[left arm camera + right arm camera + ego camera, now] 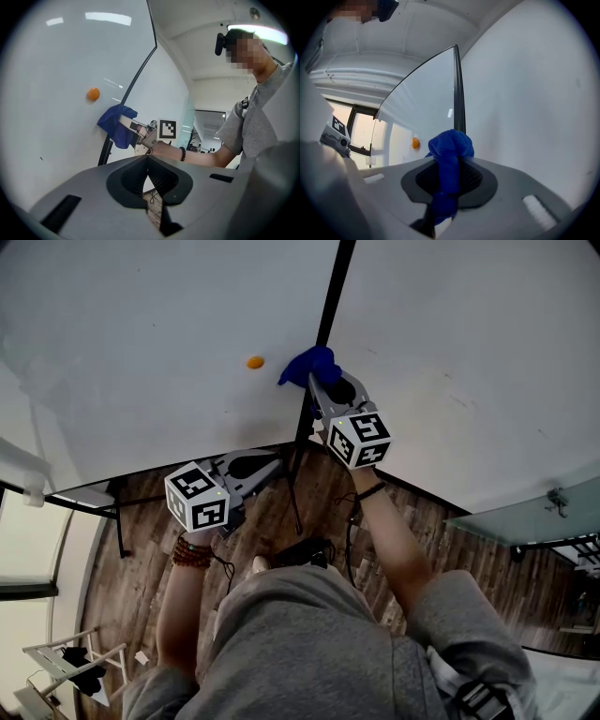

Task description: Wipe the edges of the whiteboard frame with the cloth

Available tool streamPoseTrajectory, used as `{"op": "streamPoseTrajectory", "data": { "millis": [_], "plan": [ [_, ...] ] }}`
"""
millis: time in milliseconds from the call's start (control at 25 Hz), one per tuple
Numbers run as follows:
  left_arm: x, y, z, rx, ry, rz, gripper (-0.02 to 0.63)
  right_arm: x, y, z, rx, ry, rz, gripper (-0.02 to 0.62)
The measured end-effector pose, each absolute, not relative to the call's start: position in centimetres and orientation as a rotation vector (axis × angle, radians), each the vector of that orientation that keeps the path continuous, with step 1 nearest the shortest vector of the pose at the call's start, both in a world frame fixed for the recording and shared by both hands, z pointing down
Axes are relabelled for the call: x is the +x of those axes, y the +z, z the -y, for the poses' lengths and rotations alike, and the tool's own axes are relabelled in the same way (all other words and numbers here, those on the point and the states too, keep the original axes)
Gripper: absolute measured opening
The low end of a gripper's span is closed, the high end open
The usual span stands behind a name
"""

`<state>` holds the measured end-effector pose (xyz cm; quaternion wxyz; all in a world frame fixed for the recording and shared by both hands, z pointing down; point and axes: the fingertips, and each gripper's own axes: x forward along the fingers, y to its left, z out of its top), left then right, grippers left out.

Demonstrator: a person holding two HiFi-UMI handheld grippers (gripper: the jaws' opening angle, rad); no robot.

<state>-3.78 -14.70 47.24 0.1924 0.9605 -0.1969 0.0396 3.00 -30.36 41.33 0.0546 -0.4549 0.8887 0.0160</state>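
Observation:
A whiteboard point(141, 343) stands before me, and its black frame edge point(323, 315) runs down its right side. My right gripper point(319, 382) is shut on a bunched blue cloth point(309, 365), which it presses against that edge. In the right gripper view the cloth point(449, 150) fills the jaws, with the frame edge point(459, 93) rising just behind it. My left gripper point(272, 466) hangs lower, near the board's bottom edge, shut with nothing in it. The left gripper view shows the cloth point(117, 125) and the frame edge point(136, 79).
An orange magnet point(255, 362) sticks to the board left of the cloth. A plain white wall point(469, 352) lies right of the frame. Below are the black stand legs point(292, 493), a wood floor, a glass table point(525, 517) at right and a white rack point(75, 662) at bottom left.

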Motion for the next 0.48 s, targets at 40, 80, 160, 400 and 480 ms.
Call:
{"op": "streamPoseTrajectory", "data": {
  "millis": [40, 80, 160, 400, 480],
  "plan": [
    [-3.8, 47.3, 14.7, 2.695, 0.110, 0.554, 0.009, 3.0, 41.6, 30.3, -1.383, 0.031, -2.698, 0.080],
    [-3.8, 47.4, 14.7, 2.692, 0.108, 0.555, 0.009, 3.0, 42.0, 30.3, -1.385, 0.013, -2.697, 0.080],
    [-3.8, 47.5, 14.7, 2.687, 0.105, 0.555, 0.009, 2.9, 42.6, 30.2, -1.390, -0.017, -2.696, 0.080],
    [-3.7, 48.1, 14.7, 2.675, 0.105, 0.549, 0.009, 2.8, 43.3, 30.2, -1.429, -0.052, -2.655, 0.080],
    [-3.6, 48.3, 14.7, 2.672, 0.104, 0.549, 0.009, 2.7, 43.5, 30.2, -1.432, -0.061, -2.651, 0.080]
  ]
}}
